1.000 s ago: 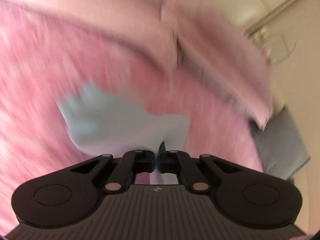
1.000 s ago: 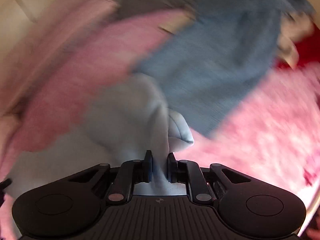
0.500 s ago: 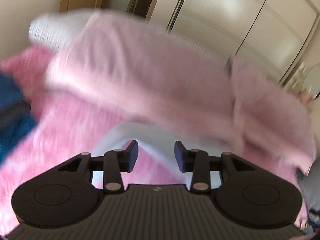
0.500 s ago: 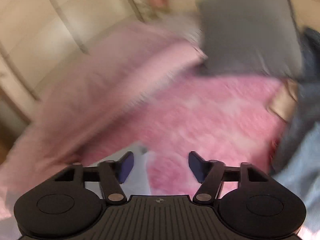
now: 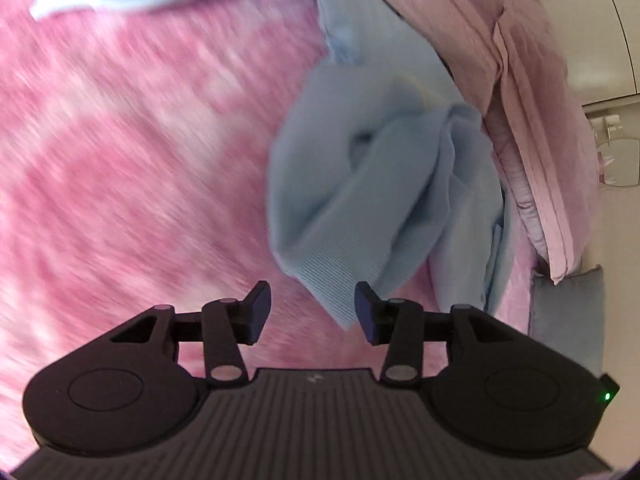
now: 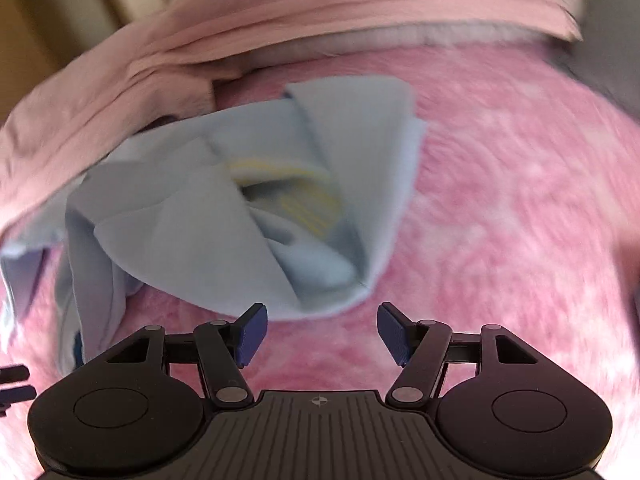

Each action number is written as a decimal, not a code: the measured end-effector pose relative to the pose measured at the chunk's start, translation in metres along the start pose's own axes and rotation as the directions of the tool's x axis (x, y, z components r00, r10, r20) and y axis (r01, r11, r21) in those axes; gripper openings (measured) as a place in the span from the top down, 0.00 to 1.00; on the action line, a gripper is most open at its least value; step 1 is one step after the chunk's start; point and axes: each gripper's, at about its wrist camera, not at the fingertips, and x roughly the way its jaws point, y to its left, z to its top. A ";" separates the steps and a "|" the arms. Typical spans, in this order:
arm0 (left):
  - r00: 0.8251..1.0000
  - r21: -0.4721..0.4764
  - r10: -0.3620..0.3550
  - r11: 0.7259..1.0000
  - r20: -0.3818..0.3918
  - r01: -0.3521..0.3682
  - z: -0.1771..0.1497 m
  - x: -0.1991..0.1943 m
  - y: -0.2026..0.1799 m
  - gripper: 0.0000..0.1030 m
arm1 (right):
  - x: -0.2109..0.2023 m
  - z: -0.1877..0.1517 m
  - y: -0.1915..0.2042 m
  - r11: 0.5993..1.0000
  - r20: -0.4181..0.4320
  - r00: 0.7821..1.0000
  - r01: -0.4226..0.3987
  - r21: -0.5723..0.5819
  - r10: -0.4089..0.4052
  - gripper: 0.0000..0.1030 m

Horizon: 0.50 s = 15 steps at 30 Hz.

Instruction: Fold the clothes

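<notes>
While both sets of jaws hang wide and empty, the crumpled light-blue garment [image 5: 372, 184] sits just ahead, its corner nearest the left gripper [image 5: 313, 312].

One light blue garment [image 5: 372, 200] [image 6: 224, 216], one fuzzy pink blanket [image 5: 132, 152] [image 6: 500, 184], one pale pink quilt [image 5: 532, 92] [image 6: 280, 8], one grey pillow [image 5: 568, 312] and two grippers [image 5: 312, 312] [image 6: 322, 334] are counted across both views

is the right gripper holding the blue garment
No, the right gripper is open, and the blue garment lies loose on the pink blanket ahead.
</notes>
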 end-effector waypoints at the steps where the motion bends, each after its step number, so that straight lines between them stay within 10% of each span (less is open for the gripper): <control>1: 1.000 -0.003 -0.009 1.000 -0.013 0.009 -0.002 0.008 -0.003 0.60 | 0.005 0.004 0.003 1.000 0.003 1.000 -0.006 -0.022 0.006 0.37; 5: 0.999 -0.064 -0.021 0.998 -0.041 0.018 0.001 0.041 -0.001 0.54 | 0.027 0.017 0.012 0.992 0.019 0.998 -0.052 -0.115 0.054 0.37; 10: 0.993 -0.185 -0.112 0.977 -0.020 0.107 0.008 0.050 0.019 0.97 | 0.067 0.013 0.020 0.982 -0.005 0.994 -0.107 -0.157 0.108 0.39; 12: 0.994 -0.117 -0.107 0.988 -0.015 0.105 0.014 0.038 0.013 0.98 | 0.068 0.007 0.023 0.975 -0.001 0.992 -0.122 -0.186 0.124 0.98; 15: 0.995 0.041 -0.096 0.995 0.024 0.095 0.024 -0.010 0.008 0.98 | 0.042 -0.006 0.028 0.945 0.054 0.984 -0.145 -0.294 0.168 0.99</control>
